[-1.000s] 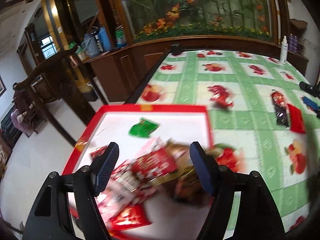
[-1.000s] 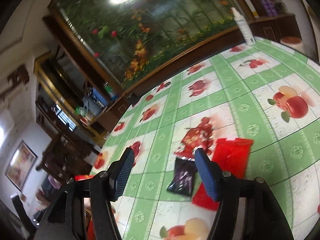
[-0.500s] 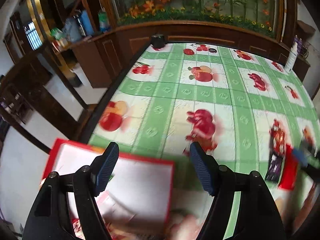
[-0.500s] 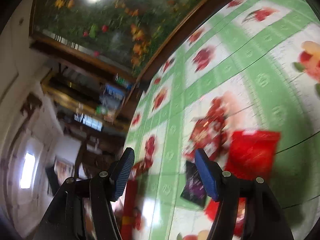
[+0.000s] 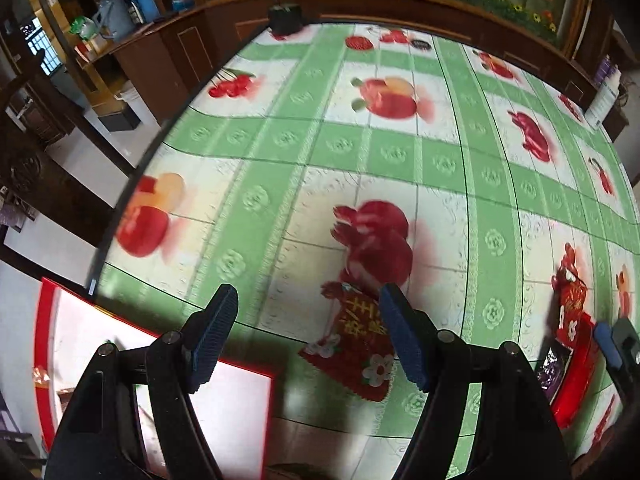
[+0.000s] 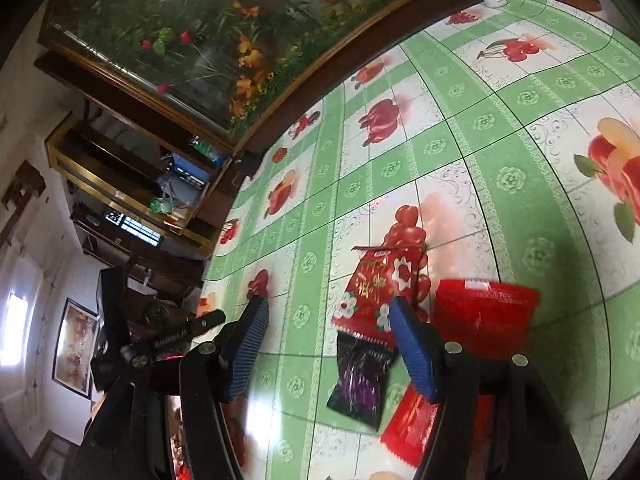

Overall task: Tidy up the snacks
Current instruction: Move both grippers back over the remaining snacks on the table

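Observation:
My left gripper hangs open just above the tablecloth, nothing between its blue pads. A red snack packet with gold letters and white flowers lies flat under its right finger. The red-rimmed white tray sits at the lower left. My right gripper is open too, over a small heap: a flowered red packet, a dark purple packet, a plain red packet and a smaller red one. That heap shows at the left view's right edge, with one right pad above it.
A green-checked fruit-print tablecloth covers the table. A white bottle stands at the far right corner and a small black object at the far edge. Dark wooden cabinets and a planted glass case line the back. Floor drops off on the left.
My left gripper has swung right, off the tray of snacks and over the bare cloth to the flowered red packet. My right gripper has tipped down and closed in on the heap.

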